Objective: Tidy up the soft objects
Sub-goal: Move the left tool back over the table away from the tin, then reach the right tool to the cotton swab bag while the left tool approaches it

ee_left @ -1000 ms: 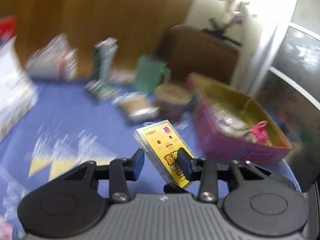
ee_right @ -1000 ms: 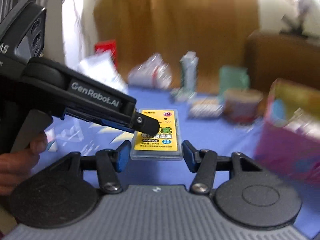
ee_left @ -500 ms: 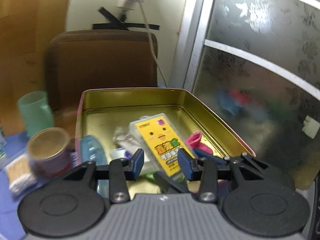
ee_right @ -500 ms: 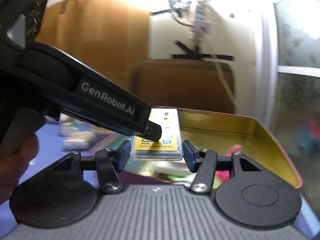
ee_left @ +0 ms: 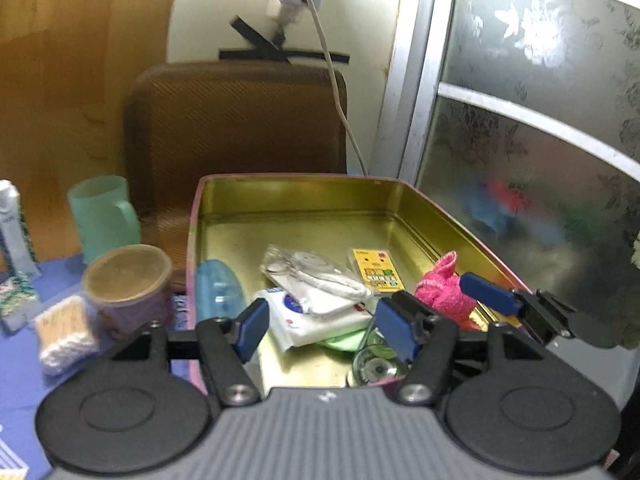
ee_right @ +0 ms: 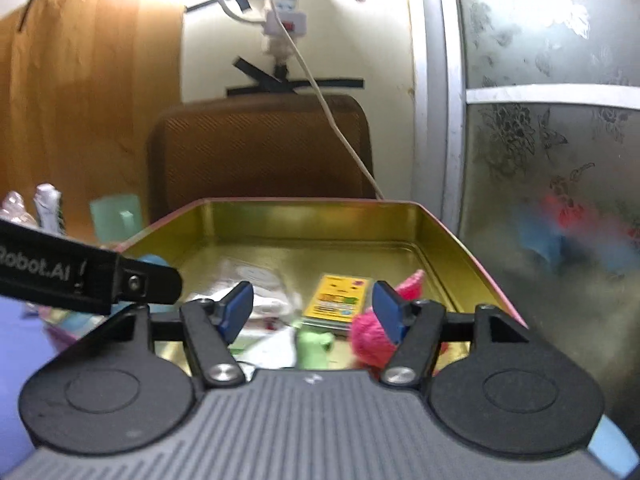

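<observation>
The yellow card pack (ee_left: 374, 271) lies flat on the floor of the gold-lined tin (ee_left: 304, 196), free of both grippers. My left gripper (ee_left: 324, 330) hovers over the tin's near end, its jaws opening with nothing pressed between them. My right gripper (ee_right: 312, 310) is also over the tin with its jaws opening, and the yellow card pack (ee_right: 340, 300) lies below and beyond its pads. A pink knitted cloth (ee_left: 440, 292) sits by the right wall. White packets (ee_left: 316, 296) and a blue item (ee_left: 218, 290) lie in the tin too. One right finger (ee_left: 488, 294) shows in the left wrist view.
Left of the tin on the blue tablecloth stand a green mug (ee_left: 102, 216), a brown-rimmed cup (ee_left: 128, 280) and a cotton swab pack (ee_left: 66, 332). A brown chair back (ee_left: 236, 120) is behind the tin. A frosted glass door (ee_left: 540, 120) is at the right.
Both grippers carried the yellow pack from over the blue table to the tin. They have let it go; it now lies on the tin floor and both jaws stand wider.
</observation>
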### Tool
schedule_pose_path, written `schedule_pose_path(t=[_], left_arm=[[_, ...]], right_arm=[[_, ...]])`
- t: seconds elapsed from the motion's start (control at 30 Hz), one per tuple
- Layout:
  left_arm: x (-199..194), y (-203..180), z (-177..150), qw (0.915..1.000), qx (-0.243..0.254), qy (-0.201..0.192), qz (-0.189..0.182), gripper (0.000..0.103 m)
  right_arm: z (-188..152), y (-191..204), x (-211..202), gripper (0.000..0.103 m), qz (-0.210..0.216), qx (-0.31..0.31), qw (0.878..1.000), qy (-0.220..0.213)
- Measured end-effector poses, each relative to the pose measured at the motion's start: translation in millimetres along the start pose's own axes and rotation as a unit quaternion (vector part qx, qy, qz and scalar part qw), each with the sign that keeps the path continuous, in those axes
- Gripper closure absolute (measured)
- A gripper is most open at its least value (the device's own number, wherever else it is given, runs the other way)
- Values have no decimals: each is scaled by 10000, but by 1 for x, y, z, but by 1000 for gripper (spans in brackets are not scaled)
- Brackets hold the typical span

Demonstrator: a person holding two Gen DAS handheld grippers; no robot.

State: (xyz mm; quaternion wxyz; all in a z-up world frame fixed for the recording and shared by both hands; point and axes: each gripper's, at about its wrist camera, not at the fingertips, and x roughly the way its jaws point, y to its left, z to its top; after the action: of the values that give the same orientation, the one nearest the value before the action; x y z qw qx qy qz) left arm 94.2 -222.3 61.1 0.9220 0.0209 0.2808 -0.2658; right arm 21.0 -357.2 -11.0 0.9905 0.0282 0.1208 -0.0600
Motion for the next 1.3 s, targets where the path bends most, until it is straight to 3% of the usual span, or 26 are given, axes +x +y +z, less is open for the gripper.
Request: schedule_pose_path(t=[0.13, 0.27, 0.43, 0.6, 0.7, 0.8, 1.0, 1.17, 1.3], left_arm=[[-38, 21, -8, 9994, -129, -316, 50, 33], [-72, 53, -26, 9976, -317, -517, 322, 31], [-101, 109, -59, 9916, -519, -427, 1105, 29], [-113, 169, -93, 9797, -913, -67, 1783, 29], [-118, 203, -112, 9680, -1136, 124, 2236, 29], [-121, 225, -123, 9619, -1521, 116, 2267, 29], [-125, 223, -123, 9647, -1477, -46, 2180, 28], [-126, 219, -124, 9649, -1368, -146, 2238, 28], [-125, 219, -124, 9654, -1380, -178, 2204, 28]], right_arm=[[1, 17, -20, 35, 255, 79, 9994, -217], [4, 41, -37, 35, 587, 60, 9975, -392], [5, 78, -55, 35, 1163, -119, 9920, -468], [-5, 125, -60, 35, 1923, -501, 9799, -200], [-14, 154, -55, 36, 2267, -780, 9708, 73], [-20, 179, -45, 36, 2474, -1034, 9628, 336], [-11, 204, 1, 36, 2531, -1058, 9584, 790], [-6, 212, 51, 35, 2099, -887, 9679, 1060], [-2, 222, 79, 32, 1961, -826, 9688, 1268]])
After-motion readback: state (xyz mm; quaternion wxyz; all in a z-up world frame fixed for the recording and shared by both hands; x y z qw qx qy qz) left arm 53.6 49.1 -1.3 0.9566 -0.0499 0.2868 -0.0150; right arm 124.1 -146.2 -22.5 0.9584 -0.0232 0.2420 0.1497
